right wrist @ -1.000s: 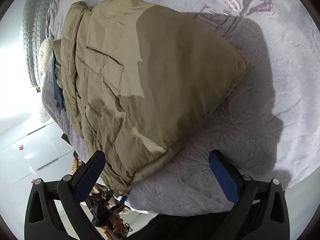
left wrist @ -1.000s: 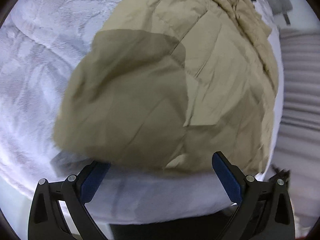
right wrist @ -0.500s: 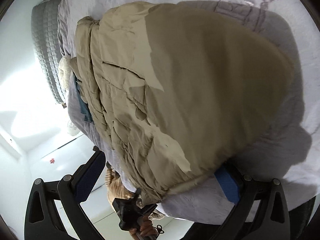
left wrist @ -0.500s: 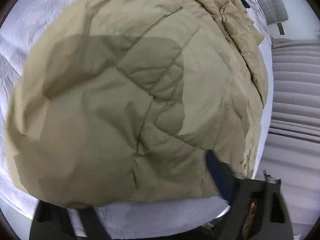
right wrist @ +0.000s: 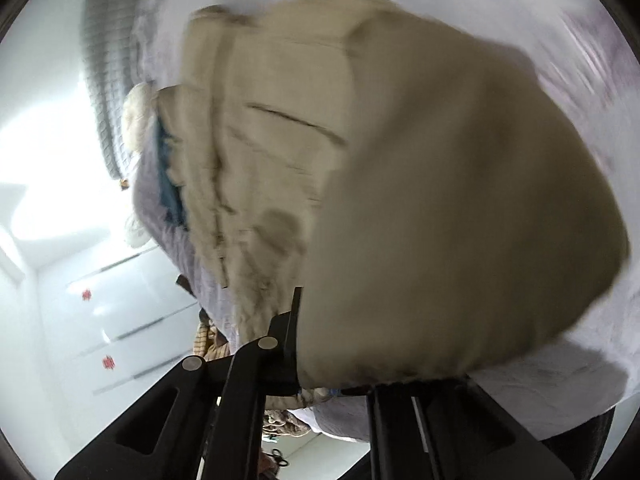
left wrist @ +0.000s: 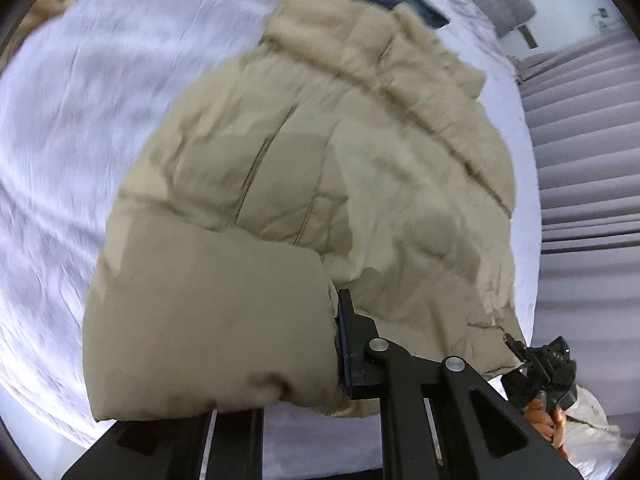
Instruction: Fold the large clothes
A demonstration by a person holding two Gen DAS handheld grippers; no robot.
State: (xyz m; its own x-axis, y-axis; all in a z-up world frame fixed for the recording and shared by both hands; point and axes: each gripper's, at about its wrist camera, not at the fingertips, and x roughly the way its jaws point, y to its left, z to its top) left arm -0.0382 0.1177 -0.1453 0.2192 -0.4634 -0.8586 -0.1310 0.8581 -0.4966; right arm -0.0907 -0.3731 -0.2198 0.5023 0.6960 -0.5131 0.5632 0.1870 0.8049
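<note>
Both fisheye views are bright with cool, diffuse daylight; straight lines bow strongly toward the dark circular rim of each lens. In the left wrist view the beige puffer jacket point(left wrist: 320, 184) is fairly sharp at its centre, with soft grey shadows across the quilting, while the white bed sheet point(left wrist: 68, 128) smears into streaks of motion blur. The right wrist view is blurred throughout; the jacket point(right wrist: 440, 208) loses its seams and edges, its near fold sits in dull shade, and the white wall point(right wrist: 44, 152) at left is overexposed to glare.
</note>
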